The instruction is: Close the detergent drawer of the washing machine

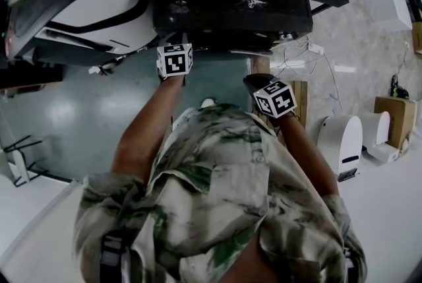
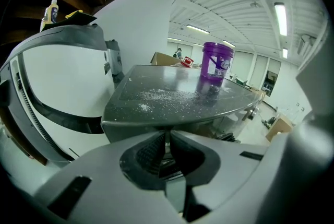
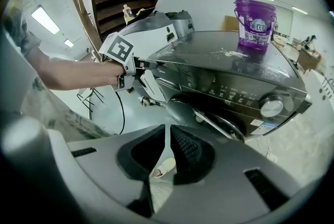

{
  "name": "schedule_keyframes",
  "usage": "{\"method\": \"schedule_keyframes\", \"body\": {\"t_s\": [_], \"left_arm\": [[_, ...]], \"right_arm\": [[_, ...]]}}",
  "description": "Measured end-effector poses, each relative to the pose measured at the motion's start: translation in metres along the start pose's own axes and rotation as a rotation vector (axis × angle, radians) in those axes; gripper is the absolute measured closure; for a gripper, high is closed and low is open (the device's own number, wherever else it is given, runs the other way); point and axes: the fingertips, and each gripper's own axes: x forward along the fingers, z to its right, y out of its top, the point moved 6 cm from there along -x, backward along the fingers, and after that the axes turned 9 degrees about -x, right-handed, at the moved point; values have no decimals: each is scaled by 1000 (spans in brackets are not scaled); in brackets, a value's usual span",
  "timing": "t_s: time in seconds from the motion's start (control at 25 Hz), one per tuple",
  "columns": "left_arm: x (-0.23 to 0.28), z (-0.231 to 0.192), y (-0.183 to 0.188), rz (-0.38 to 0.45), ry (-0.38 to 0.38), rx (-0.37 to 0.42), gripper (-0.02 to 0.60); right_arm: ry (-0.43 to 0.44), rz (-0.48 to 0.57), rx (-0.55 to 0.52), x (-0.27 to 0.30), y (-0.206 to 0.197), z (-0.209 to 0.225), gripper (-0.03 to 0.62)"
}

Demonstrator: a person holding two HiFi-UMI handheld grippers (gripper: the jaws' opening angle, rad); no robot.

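The dark washing machine (image 3: 235, 87) stands in front of me, its top (image 2: 172, 95) dusted with white powder. Its detergent drawer (image 3: 166, 74) sits at the upper left corner of the front panel; whether it is flush I cannot tell. My left gripper (image 3: 146, 65) has its tips at that corner, just under the top's front edge. In the left gripper view its jaws (image 2: 167, 137) meet at the tips with nothing between them. My right gripper (image 3: 168, 139) hangs back in front of the machine, shut and empty. Both marker cubes show in the head view, the left one (image 1: 175, 60) and the right one (image 1: 274, 98).
A purple bucket (image 3: 254, 18) stands on the machine's top. The round door (image 3: 182, 109) hangs open below the panel. A white machine (image 2: 62, 87) stands close on the left. White appliances (image 1: 343, 140) and a cardboard box (image 1: 394, 118) sit on the floor at the right.
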Motion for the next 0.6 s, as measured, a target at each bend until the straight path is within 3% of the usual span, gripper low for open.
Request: {"method": "schedule_keyframes", "body": {"t_s": [0.24, 0.6], "left_arm": [[-31, 6, -12, 28, 7, -38, 552], [-106, 86, -47, -11, -140, -48, 557]], "right_arm": [[3, 64, -26, -18, -8, -3, 553], [54, 136, -68, -67, -44, -9, 563]]}}
